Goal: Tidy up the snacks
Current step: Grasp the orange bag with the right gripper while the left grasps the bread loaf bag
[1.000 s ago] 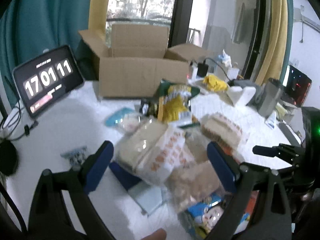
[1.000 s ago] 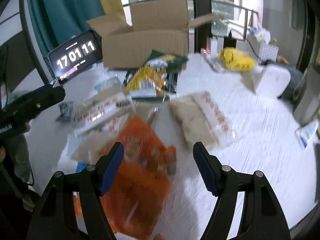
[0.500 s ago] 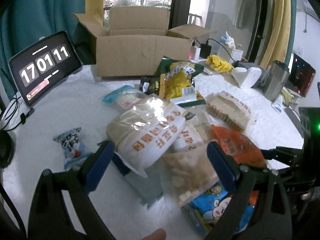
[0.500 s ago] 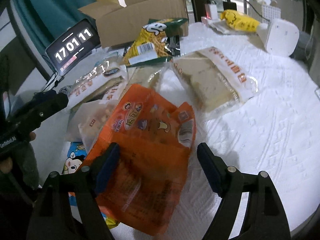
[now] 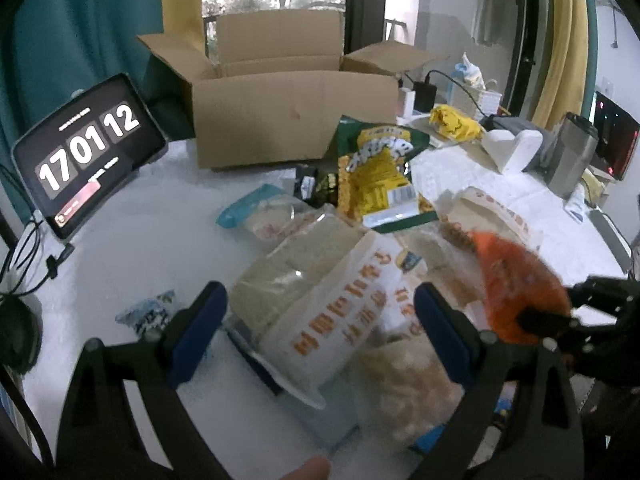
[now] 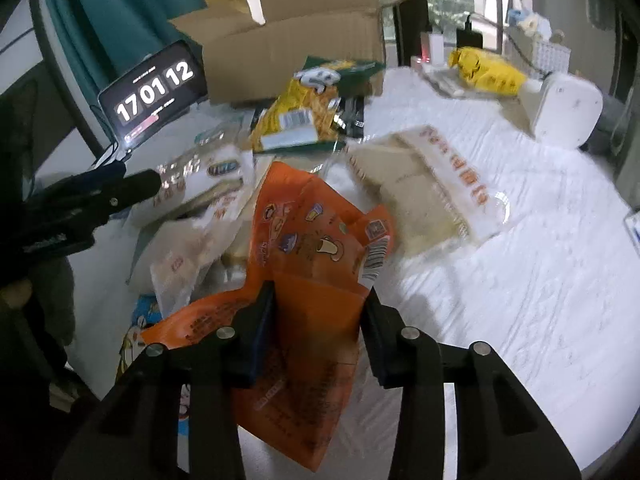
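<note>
Orange snack bag (image 6: 316, 240) clamped in the right gripper (image 6: 318, 312).

We find its jaws, just closing, pinching the bag's lower part above the white table (image 6: 500, 300). We note a pale wafer pack (image 6: 432, 184) at its 2 o'clock, a yellow chip bag (image 6: 304, 116) and an open cardboard box (image 6: 292, 48) at 12. We see the left gripper (image 5: 320, 320) spread wide over a white-and-orange pack (image 5: 320, 308), not gripping.

The right tongs (image 6: 318, 308) have just been closing and now pinch the orange bag (image 6: 308, 248). Ahead lie a yellow bag (image 6: 296, 120) and the box (image 6: 288, 44); the clock (image 6: 154, 88) stands ahead-left.
</note>
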A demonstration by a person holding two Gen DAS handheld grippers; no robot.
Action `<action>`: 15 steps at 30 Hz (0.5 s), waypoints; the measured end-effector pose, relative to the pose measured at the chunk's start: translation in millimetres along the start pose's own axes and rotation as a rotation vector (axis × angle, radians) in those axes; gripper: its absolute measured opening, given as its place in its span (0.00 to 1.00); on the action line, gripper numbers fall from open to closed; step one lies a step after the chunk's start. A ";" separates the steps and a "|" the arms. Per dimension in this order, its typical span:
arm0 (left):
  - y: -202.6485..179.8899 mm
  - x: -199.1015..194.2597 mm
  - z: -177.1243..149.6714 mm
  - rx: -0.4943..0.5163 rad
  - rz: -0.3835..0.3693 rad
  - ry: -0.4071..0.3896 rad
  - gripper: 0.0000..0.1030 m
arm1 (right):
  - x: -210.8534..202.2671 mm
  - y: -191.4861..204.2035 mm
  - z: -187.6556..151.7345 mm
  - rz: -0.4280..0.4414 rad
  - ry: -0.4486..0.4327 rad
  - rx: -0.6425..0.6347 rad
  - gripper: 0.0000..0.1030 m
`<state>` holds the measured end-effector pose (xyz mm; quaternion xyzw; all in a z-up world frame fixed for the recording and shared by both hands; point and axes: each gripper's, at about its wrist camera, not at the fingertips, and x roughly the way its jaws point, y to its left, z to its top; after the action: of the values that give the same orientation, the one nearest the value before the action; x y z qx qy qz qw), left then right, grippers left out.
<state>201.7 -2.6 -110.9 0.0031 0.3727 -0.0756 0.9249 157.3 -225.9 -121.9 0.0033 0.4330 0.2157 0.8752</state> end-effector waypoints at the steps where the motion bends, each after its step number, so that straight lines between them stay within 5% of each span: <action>1: 1.7 5.7 2.1 0.005 -0.003 0.013 0.93 | -1.8 -1.5 2.8 -0.004 -0.008 -0.003 0.41; 15: 1.2 55.1 10.1 0.109 -0.061 0.101 0.90 | -1.8 -17.3 47.4 -0.059 -0.065 -0.010 0.41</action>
<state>248.0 -9.6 -141.7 0.0459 0.4142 -0.1235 0.9006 198.8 -233.7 -94.2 -0.0069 0.4032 0.1916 0.8948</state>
